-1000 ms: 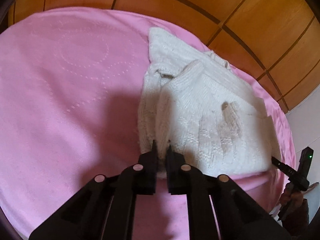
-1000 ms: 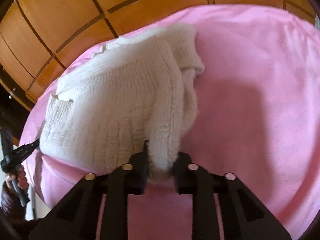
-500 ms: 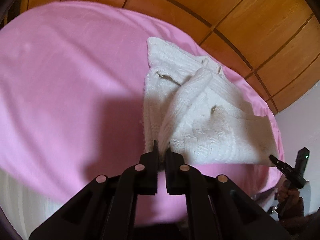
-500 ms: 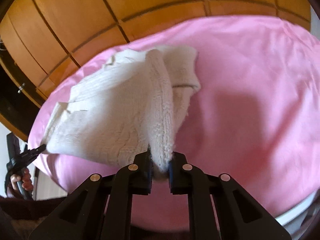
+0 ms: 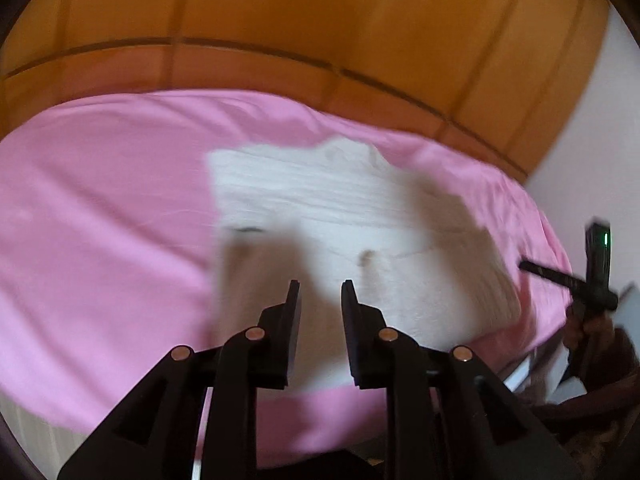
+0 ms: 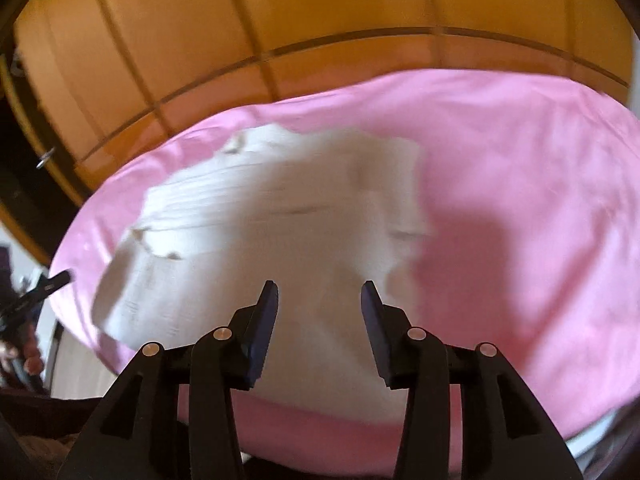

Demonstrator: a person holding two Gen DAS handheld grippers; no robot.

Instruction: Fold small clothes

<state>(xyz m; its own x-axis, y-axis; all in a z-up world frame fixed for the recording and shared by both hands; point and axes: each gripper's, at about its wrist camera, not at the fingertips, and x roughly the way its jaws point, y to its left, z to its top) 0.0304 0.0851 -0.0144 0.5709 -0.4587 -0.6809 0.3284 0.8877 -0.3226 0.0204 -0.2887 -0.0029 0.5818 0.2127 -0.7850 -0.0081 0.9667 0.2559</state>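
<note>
Lying on a pink sheet [image 5: 100, 208] that covers a bed, a small white knitted sweater [image 5: 360, 220] sits near the front edge of the bed, in front of a wooden panelled wall [image 5: 320, 20]. Both views are blurred by motion, so fine detail in the knit is hard to make out. The left tool [image 5: 320, 292] hangs just above the near part of the sweater with its two black fingers parted and nothing between them. The right tool [image 6: 320, 294] does the same from the other side, its fingers spread wider and also empty. The garment looks partly folded, with layers stacked on one another and a loose flap toward the right tool's side. Its long axis appears to run across the bed, roughly parallel to the front edge, with what seems to be the neck opening toward the wall; the blur makes this uncertain. Risks from here seem to be that the released layers slump or spring open because the thick knit is bulky, and that the near hem, close to the mattress edge, slides off if tugged.
</note>
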